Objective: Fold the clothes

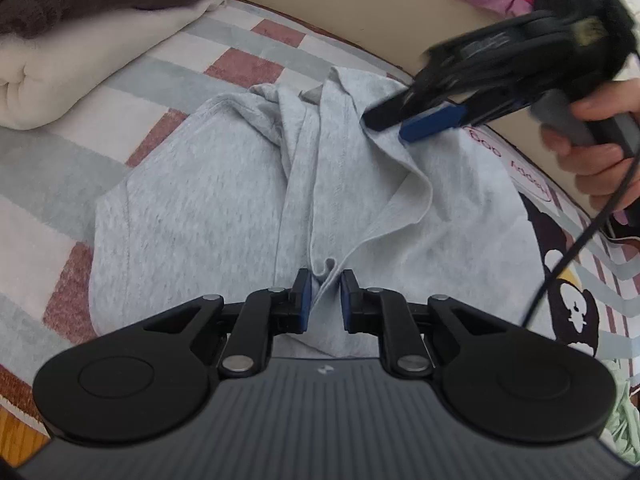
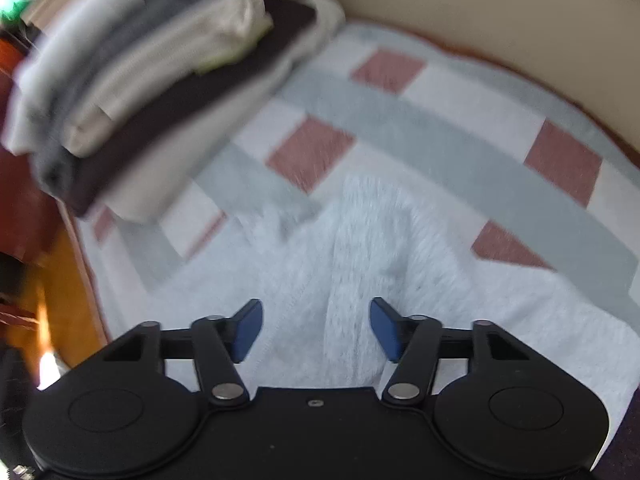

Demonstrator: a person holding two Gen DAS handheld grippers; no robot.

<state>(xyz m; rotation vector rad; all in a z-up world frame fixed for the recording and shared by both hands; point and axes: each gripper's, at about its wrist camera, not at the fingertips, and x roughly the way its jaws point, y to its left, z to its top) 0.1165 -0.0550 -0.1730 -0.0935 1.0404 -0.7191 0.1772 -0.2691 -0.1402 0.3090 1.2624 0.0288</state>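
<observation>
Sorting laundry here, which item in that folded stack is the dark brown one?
In the folded stack, the dark brown piece is second from the bottom, on the cream one, beneath the beige and grey pieces.

We noticed the grey garment was soft heathered knit cloth, matt. The checked blanket under it looked fuzzy, kinda woven. Both grippers were matt black plastic with shiny metal rivets.

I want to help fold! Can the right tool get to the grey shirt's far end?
Probably yes. The right tool is open, right over the far end of the grey shirt, nothing between them. The folded pile sits off to the side.
</observation>
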